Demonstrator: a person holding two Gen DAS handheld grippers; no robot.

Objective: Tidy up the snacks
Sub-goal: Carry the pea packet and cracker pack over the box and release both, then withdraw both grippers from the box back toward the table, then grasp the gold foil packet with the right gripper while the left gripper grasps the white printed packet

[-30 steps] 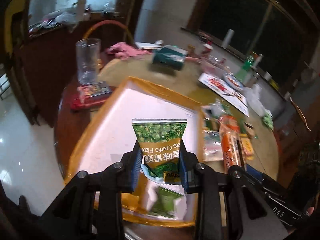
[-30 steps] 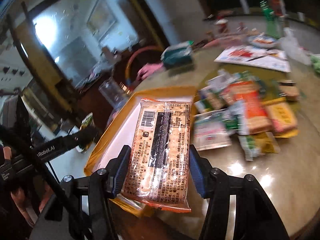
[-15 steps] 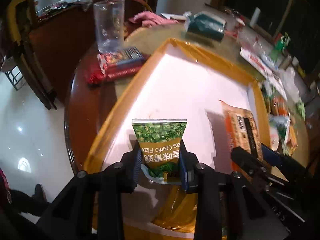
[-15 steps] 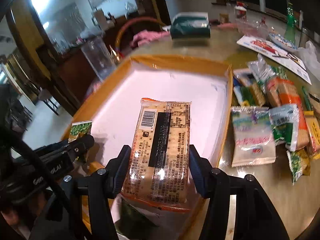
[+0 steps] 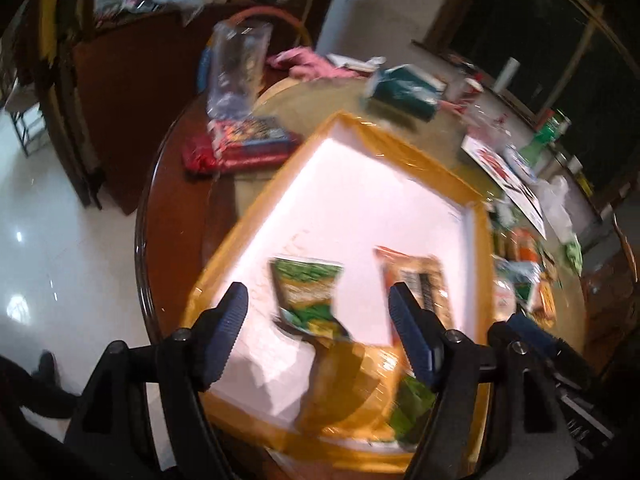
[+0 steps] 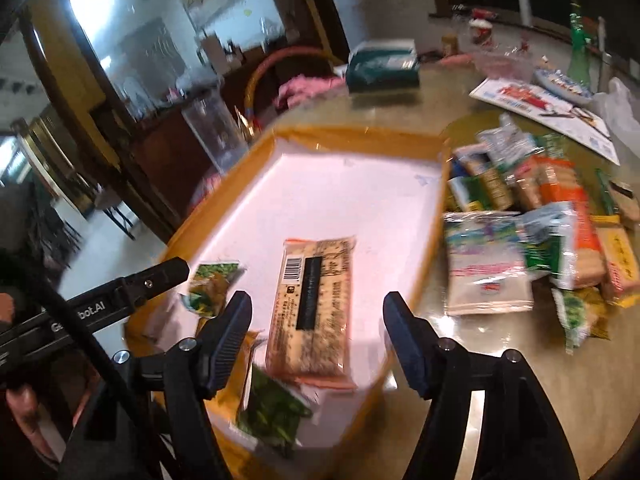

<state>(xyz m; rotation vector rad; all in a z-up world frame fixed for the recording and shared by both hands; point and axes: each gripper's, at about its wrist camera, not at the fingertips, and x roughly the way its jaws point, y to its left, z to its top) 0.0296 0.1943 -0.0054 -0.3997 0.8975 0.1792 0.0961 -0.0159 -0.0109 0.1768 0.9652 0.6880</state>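
Note:
A green garlic-pea packet (image 5: 308, 292) lies on the white floor of the yellow-rimmed tray (image 5: 420, 160), between the spread fingers of my left gripper (image 5: 318, 320), whose jaws are opening with no pad touching it. An orange cracker packet (image 6: 314, 304) lies flat in the tray (image 6: 352, 136), barcode up, between the fingers of my right gripper (image 6: 318, 324); its jaws are opening too, clear of the packet. The cracker packet (image 5: 416, 280) shows in the left wrist view and the pea packet (image 6: 210, 286) in the right. Another green packet (image 6: 268, 412) lies at the tray's near edge.
A pile of several snack packets (image 6: 532, 232) lies on the round table right of the tray. A clear glass (image 5: 236, 68), a red packet (image 5: 240, 144) and a teal tissue box (image 6: 380, 66) stand beyond. A printed sheet (image 6: 540, 108) and a green bottle (image 6: 578, 52) are far right.
Both grippers sank toward the tray and spread their jaws. The pea packet and the cracker packet dropped out of the grips and now lie on the tray floor.

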